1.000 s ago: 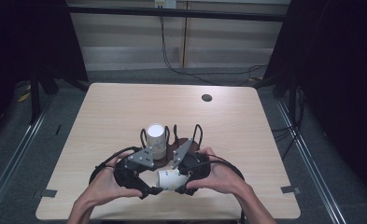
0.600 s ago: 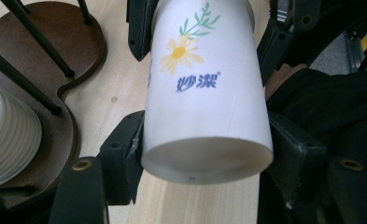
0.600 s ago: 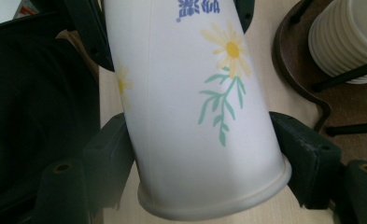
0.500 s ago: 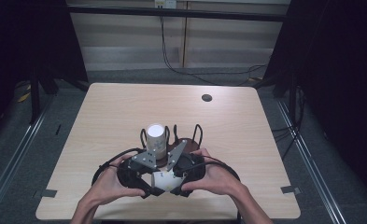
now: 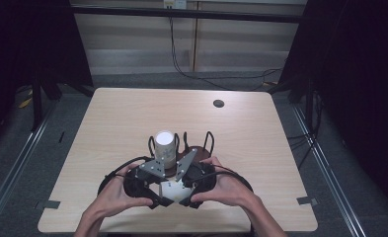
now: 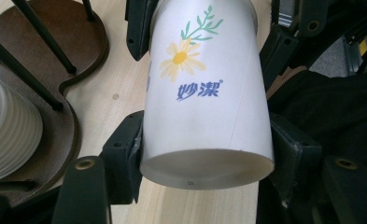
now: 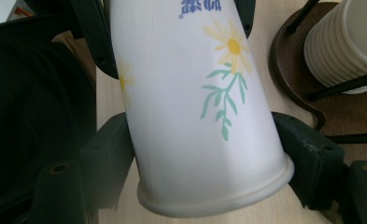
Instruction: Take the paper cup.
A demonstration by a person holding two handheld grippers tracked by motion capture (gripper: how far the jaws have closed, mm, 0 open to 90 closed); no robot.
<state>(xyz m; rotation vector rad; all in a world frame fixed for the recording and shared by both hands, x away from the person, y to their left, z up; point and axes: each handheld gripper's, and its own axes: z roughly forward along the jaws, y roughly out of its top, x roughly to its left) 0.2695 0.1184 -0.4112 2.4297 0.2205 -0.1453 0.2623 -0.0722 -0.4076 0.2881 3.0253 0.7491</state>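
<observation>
A white paper cup [image 6: 204, 93] printed with a daisy and blue lettering lies sideways between my two grippers, just above the table's near edge [image 5: 168, 190]. My left gripper [image 6: 207, 154] is shut on its base end, one jaw on each side. My right gripper [image 7: 208, 151] is shut on the rolled-rim end of the cup [image 7: 190, 93]. In the high view the left gripper [image 5: 157, 186] and the right gripper [image 5: 182, 189] face each other, nearly touching. Just beyond them a stack of white cups [image 5: 165, 147] stands upright in a brown holder with black rods [image 5: 197, 149].
The stack [image 6: 8, 130] and the holder's base [image 6: 55, 42] lie close on the far side of the held cup. A small round black hole [image 5: 218, 103] sits at the wooden table's far right. Cables hang behind the table.
Both hands have drawn slightly closer together and shifted a little left. Less of the cup shows between the grippers than a second ago. The stack has not moved.
</observation>
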